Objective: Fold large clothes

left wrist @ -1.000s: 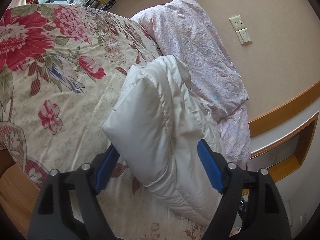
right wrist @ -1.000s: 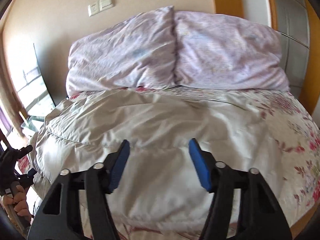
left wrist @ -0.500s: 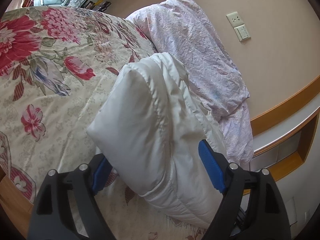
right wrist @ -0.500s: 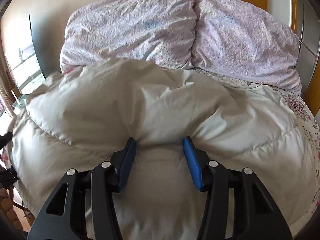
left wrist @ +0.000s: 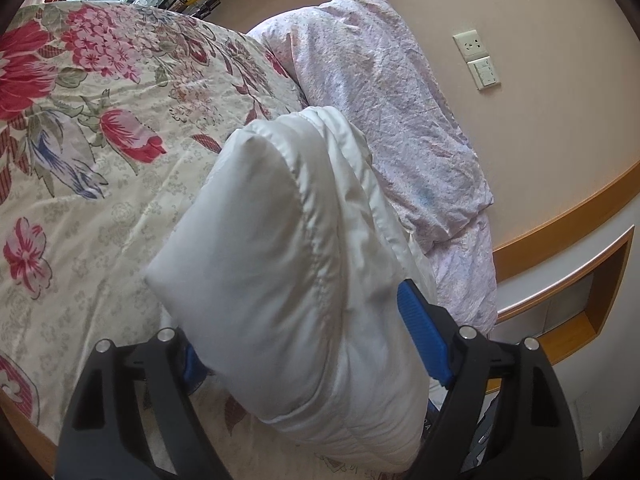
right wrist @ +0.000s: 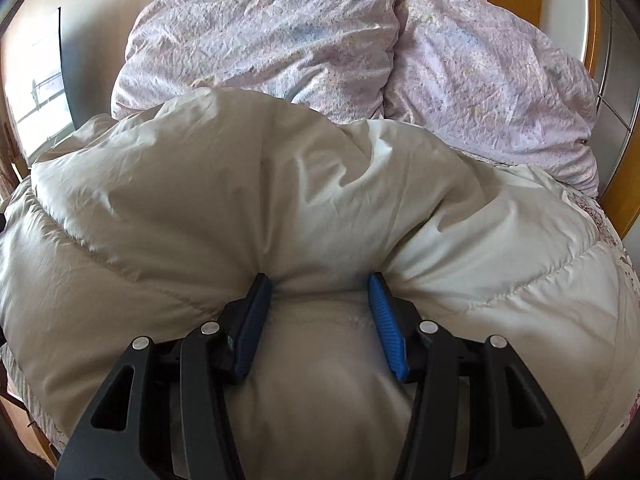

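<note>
A: Where's the white puffer jacket (left wrist: 288, 264)?
B: On the floral bed (left wrist: 92, 184), its far edge just short of the lilac pillows (right wrist: 360, 40).
A: And the tongs?
B: Left tongs (left wrist: 308, 344) are clamped around a thick folded end; right tongs (right wrist: 320, 312) pinch a padded ridge.

A puffy white quilted down jacket (left wrist: 288, 264) lies folded on the cream bedspread printed with red and pink flowers (left wrist: 100, 128), whose bare stretch spreads to its left in the left wrist view. Behind the jacket, two crumpled pale lilac pillows (right wrist: 272, 36) lean side by side against the wall at the head of the bed. On that wall, right of the pillows in the left wrist view, sit a cream wall socket and switch plate (left wrist: 478, 60), above a curved wooden headboard ledge (left wrist: 568, 216).
</note>
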